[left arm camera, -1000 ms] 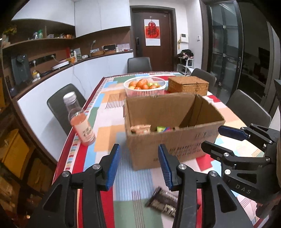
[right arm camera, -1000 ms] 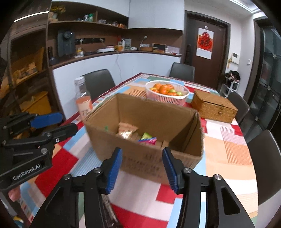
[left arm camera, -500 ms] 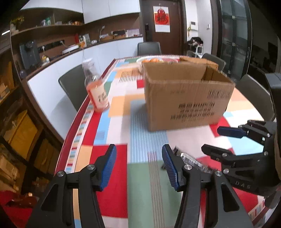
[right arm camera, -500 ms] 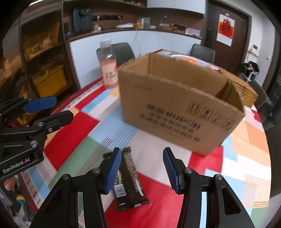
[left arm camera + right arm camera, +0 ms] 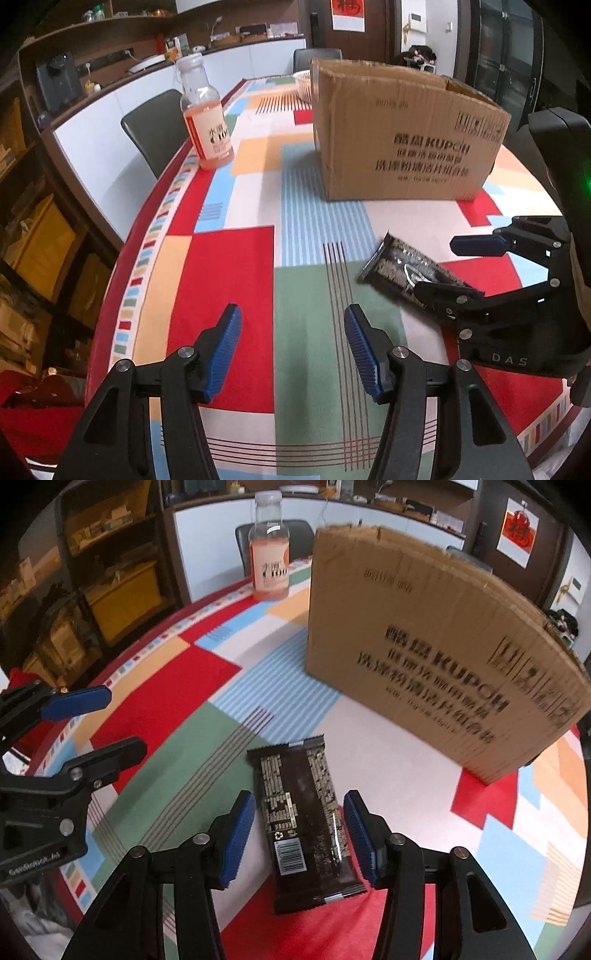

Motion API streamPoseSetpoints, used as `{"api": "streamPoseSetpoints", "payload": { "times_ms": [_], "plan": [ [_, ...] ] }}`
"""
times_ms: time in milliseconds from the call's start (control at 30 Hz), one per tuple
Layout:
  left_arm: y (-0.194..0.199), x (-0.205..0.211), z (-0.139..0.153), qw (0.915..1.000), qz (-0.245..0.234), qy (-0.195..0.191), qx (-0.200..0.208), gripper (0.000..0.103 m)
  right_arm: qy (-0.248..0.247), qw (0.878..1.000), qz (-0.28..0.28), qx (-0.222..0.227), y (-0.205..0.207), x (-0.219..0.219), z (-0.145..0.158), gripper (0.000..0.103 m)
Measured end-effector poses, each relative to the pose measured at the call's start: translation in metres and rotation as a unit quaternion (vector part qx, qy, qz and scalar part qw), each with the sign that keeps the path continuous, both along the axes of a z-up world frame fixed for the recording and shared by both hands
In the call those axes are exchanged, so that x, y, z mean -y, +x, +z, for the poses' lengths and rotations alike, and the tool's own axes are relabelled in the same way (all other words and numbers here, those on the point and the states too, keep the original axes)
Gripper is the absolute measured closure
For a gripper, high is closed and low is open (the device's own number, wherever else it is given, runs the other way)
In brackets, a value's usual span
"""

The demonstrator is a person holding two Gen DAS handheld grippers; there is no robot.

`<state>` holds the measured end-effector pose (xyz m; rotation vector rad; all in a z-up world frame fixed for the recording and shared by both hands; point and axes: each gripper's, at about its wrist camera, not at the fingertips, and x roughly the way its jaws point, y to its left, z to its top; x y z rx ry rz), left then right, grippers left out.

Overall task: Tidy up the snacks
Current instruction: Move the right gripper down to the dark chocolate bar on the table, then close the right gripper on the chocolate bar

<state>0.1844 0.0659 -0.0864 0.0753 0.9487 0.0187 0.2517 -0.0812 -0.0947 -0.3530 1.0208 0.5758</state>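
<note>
A dark snack bar (image 5: 303, 819) lies flat on the patchwork tablecloth, barcode end nearest me, also in the left wrist view (image 5: 399, 271). My right gripper (image 5: 299, 805) hangs low over it, jaws opening, with the bar between the blue pads (image 5: 240, 830) and a gap on each side. My left gripper (image 5: 291, 321) is to its left above bare cloth, jaws opening, nothing between them. The open cardboard box (image 5: 402, 140) stands just beyond the bar, its inside hidden from this low angle.
A bottle of pink drink (image 5: 207, 118) stands near the table's left edge (image 5: 122, 266). A dark chair (image 5: 155, 122) sits behind it. The white basket's rim (image 5: 303, 79) peeks out behind the box. Shelves and a counter line the left wall.
Both grippers have dropped toward the table and tilted down. The box's contents are out of sight. The right gripper now straddles the snack bar, and both pairs of jaws stand wider.
</note>
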Motion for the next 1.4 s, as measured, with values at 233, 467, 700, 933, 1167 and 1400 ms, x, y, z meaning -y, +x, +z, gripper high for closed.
{"api": "streamPoseSetpoints", "payload": {
  "times_ms": [233, 467, 700, 933, 1167, 1400],
  "plan": [
    [0.003, -0.003, -0.011, 0.9999, 0.003, -0.006, -0.015, 0.044, -0.012, 1.0, -0.002, -0.021, 0.009, -0.005, -0.018, 0.043],
    [0.01, -0.009, -0.022, 0.9993, 0.012, -0.017, -0.03, 0.044, -0.02, 0.999, -0.004, -0.032, 0.018, -0.011, -0.031, 0.043],
    [0.02, -0.016, -0.03, 0.9988, 0.023, -0.024, -0.037, 0.044, -0.01, 0.999, -0.019, -0.033, 0.024, -0.014, -0.036, 0.043],
    [0.028, -0.015, -0.034, 0.9982, 0.025, -0.036, -0.042, 0.044, -0.007, 0.999, -0.03, -0.03, 0.022, -0.012, -0.037, 0.045],
    [0.025, -0.013, -0.026, 0.9987, 0.023, -0.035, -0.03, 0.044, -0.003, 0.999, -0.035, -0.025, 0.016, -0.011, -0.033, 0.05],
    [0.019, -0.007, -0.007, 0.9992, 0.013, -0.036, -0.006, 0.044, 0.014, 0.999, -0.046, -0.009, 0.008, -0.001, -0.018, 0.051]
  ]
}}
